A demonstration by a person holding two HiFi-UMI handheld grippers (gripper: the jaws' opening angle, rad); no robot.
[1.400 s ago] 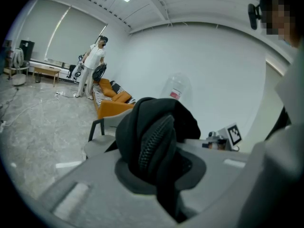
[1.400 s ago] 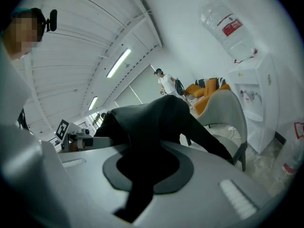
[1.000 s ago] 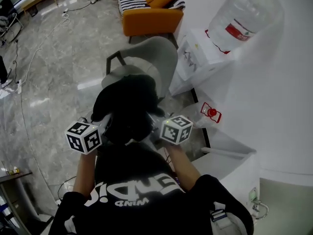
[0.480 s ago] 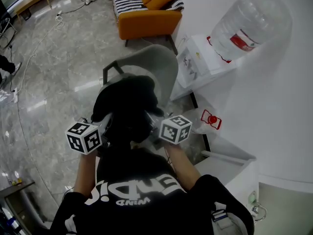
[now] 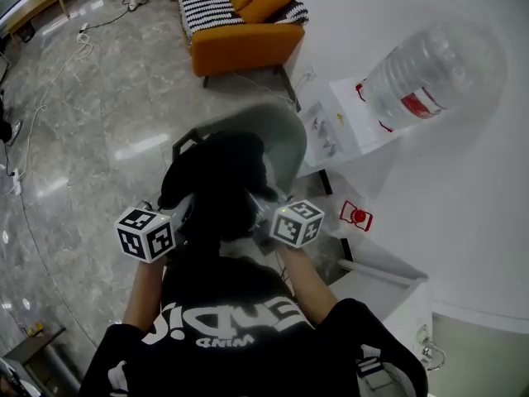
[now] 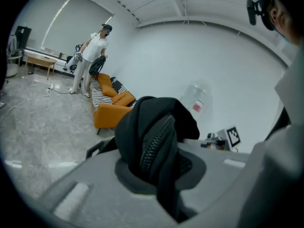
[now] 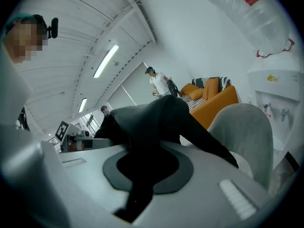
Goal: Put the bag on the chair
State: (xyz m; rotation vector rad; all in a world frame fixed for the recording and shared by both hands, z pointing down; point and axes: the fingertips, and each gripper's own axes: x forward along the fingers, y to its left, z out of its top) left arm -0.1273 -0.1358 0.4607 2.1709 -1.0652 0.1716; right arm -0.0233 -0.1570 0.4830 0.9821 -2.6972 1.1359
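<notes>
A black bag (image 5: 216, 184) hangs between my two grippers, in front of the person's chest and over the seat of a grey chair (image 5: 285, 139). My left gripper (image 5: 178, 219) is shut on a fold of the bag with a zipper (image 6: 153, 141). My right gripper (image 5: 264, 215) is shut on the black fabric (image 7: 152, 122) at the other side. The bag hides the fingertips of both in the head view. The chair's curved grey back (image 7: 247, 137) rises just beyond the bag in the right gripper view.
An orange sofa (image 5: 244, 35) with striped cushions stands beyond the chair. A white water dispenser (image 5: 343, 126) with a large bottle (image 5: 430, 73) is against the right wall. A clear plastic bag with a red mark (image 5: 355, 216) lies by it. A person in white (image 6: 92, 56) stands near the sofa.
The chair has drawn closer under the bag, and the sofa and dispenser have slid lower in the head view. Both grippers keep their hold on the bag.
</notes>
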